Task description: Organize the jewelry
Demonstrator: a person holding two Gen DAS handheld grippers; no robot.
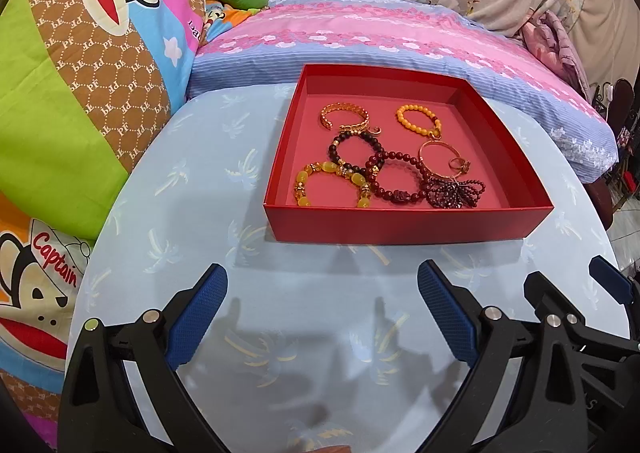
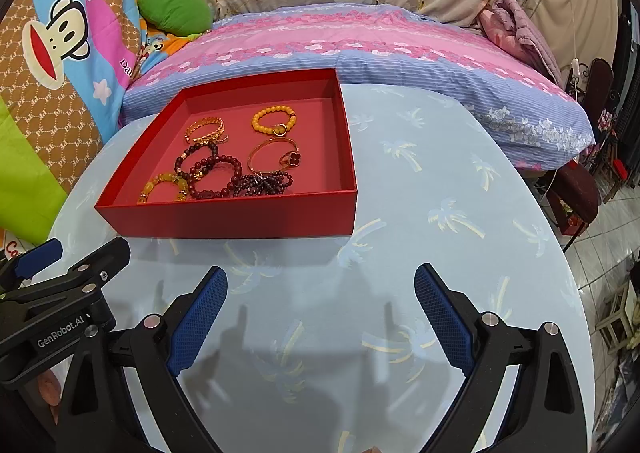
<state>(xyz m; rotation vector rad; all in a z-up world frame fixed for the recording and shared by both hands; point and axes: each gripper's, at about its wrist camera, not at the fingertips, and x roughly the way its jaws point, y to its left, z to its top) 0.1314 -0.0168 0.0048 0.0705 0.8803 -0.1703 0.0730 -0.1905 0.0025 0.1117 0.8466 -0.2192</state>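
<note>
A shallow red box [image 1: 408, 223] [image 2: 228, 219] sits on the round glass table and holds several pieces of jewelry. Inside lie a gold cuff [image 1: 344, 115] [image 2: 205, 129], an orange bead bracelet [image 1: 418, 117] [image 2: 274, 119], a yellow stone bracelet [image 1: 332, 185] [image 2: 164, 187], dark red bead bracelets [image 1: 396, 181] [image 2: 216, 177], a thin gold bangle [image 1: 440, 159] [image 2: 268, 157] and a ring [image 2: 289, 159]. My left gripper [image 1: 322, 279] hovers open in front of the box. Open too, my right gripper [image 2: 320, 279] hangs to the box's right front. Neither holds anything.
The table [image 1: 180, 205] [image 2: 440, 181] carries a pale blue palm-print cover under glass. A pink and blue striped pillow [image 1: 380, 33] [image 2: 360, 41] lies behind the box. Cartoon-print bedding [image 1: 80, 73] fills the left. A tiled floor and stools [image 2: 616, 317] show at the right.
</note>
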